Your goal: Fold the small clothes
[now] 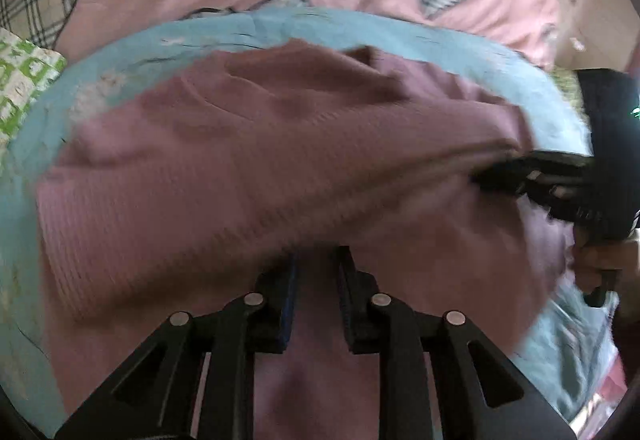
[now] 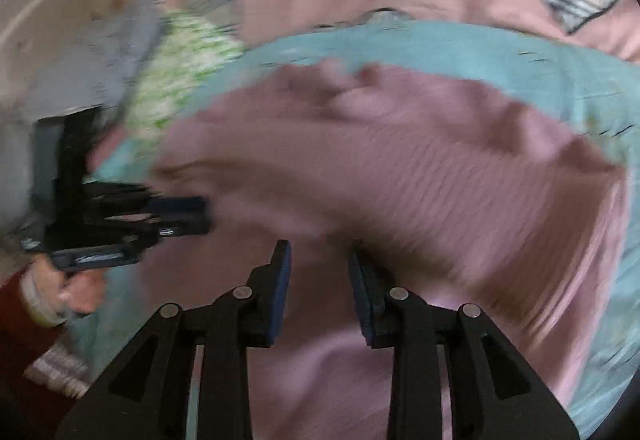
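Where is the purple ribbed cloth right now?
The purple ribbed cloth fills the middle of both views, lying on the light blue sheet, with the left gripper and right gripper at its near edge.

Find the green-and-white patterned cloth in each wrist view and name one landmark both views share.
Left wrist: the green cloth sits at the far left edge, beside the blue sheet.
Right wrist: the green cloth sits upper left, blurred, above the left tool.
Shared landmark: the pink garment lying on the blue sheet.
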Motion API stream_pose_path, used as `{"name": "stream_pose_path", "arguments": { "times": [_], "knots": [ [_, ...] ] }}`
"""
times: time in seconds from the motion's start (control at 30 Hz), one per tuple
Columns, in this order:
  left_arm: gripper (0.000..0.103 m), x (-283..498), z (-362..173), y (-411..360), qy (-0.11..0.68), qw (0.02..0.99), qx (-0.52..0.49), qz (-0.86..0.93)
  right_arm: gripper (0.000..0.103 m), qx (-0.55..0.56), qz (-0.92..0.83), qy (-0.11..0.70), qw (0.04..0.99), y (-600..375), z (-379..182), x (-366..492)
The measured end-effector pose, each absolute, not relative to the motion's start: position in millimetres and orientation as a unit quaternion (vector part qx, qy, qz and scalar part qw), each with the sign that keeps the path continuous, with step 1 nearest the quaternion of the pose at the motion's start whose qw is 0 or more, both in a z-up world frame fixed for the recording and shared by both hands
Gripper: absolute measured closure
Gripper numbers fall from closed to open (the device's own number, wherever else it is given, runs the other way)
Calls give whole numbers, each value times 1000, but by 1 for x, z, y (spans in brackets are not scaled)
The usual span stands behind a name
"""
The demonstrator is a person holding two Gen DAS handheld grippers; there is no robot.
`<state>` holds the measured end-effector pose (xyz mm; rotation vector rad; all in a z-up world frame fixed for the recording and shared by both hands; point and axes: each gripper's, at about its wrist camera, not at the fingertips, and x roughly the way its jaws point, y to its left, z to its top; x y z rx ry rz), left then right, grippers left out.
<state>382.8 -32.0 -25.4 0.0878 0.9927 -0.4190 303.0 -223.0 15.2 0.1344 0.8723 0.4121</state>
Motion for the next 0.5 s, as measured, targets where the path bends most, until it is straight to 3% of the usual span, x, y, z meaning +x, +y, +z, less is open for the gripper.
{"name": "stream_pose_path", "arguments": {
  "times": [0.33,0.5],
  "knots": [
    [88,480,20,32,417,903,-78,-69,72,237,15,309,921,-328,40,336],
    [67,436,20,29,410,906,-64,-89,72,236,58,300,922,-318,42,296]
  ]
}}
